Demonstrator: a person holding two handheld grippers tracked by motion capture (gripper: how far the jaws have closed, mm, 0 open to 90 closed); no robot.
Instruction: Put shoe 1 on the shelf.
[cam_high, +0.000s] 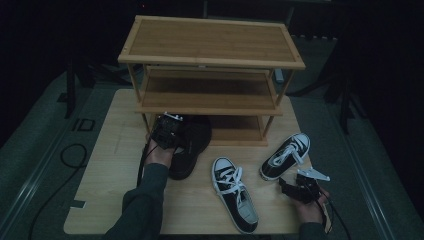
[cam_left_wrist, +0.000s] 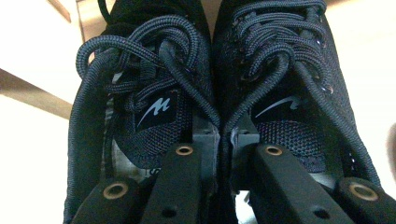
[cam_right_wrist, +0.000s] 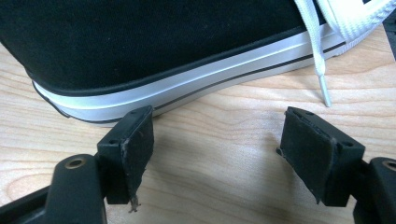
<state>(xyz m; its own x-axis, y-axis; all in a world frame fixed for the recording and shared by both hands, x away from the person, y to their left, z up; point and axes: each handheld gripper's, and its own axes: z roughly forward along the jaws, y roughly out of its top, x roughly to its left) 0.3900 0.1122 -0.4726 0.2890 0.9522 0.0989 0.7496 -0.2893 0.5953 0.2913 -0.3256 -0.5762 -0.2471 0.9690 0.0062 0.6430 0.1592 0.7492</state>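
So basically the left gripper (cam_high: 166, 131) is clamped on a pair of dark mesh sneakers (cam_high: 188, 146), pinching the two inner collars together so both shoes ride as one bundle. In the left gripper view the jaws sit right in the seam between the two tongues, laces flopping around them. The pair is just in front of the wooden shoe rack (cam_high: 210, 75), at the mouth of its bottom shelf, toes pointing in.

Looks to me like the step is sliding them onto that bottom shelf. What I'd do: keep the squeeze steady, since the grip is only on the collars and one shoe could peel away. Stay low so the gripper doesn't bump the middle shelf, push straight in, and don't let go until the soles sit flat on the board.

The right gripper (cam_high: 296, 189) has its jaws wide apart with nothing between them, parked on the table well in front of the rack, right by the heel of a black-and-white canvas sneaker (cam_high: 285, 156). Its mate (cam_high: 234, 193) lies between the two hands. I'd guess those go next.
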